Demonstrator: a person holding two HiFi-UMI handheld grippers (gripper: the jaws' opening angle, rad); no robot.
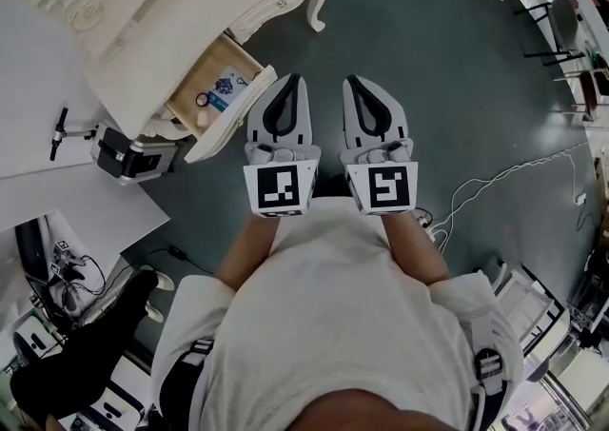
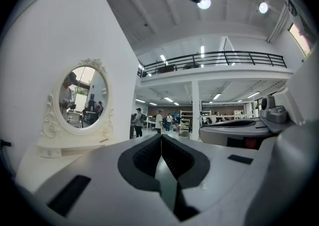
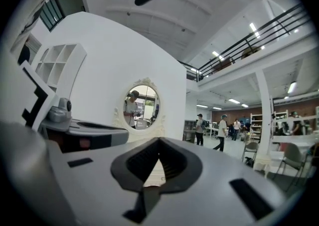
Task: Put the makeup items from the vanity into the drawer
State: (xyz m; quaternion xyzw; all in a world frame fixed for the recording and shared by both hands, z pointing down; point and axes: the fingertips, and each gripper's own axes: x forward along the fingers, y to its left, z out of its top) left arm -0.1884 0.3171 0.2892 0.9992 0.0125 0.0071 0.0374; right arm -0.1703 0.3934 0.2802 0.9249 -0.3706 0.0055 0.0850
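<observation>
We hold the left tool (image 1: 293,82) and right tool (image 1: 353,83), both closed and empty, side by side above the floor (image 1: 438,58). Far left, the white bench (image 1: 162,25) has its drawer (image 1: 234,121) open, with makeup items (image 1: 225,91) inside.

Open hall with a dark floor and an upper gallery

A dark green floor (image 1: 457,87) carries a thin white cable (image 1: 514,170) that trails toward the right, a black case (image 1: 133,155) at the left, and a black-framed chair (image 1: 561,28) at the upper right. A tall white partition (image 2: 65,30) stands at one side, and a white cubby shelf (image 3: 57,65) is mounted on it. Behind, a black railing (image 2: 219,59) runs along the gallery above a white column (image 2: 195,108). Round ceiling lamps (image 2: 203,2) glow overhead. Several people (image 2: 159,120) stand or walk far back in the hall, near a grey chair (image 3: 249,150).
</observation>
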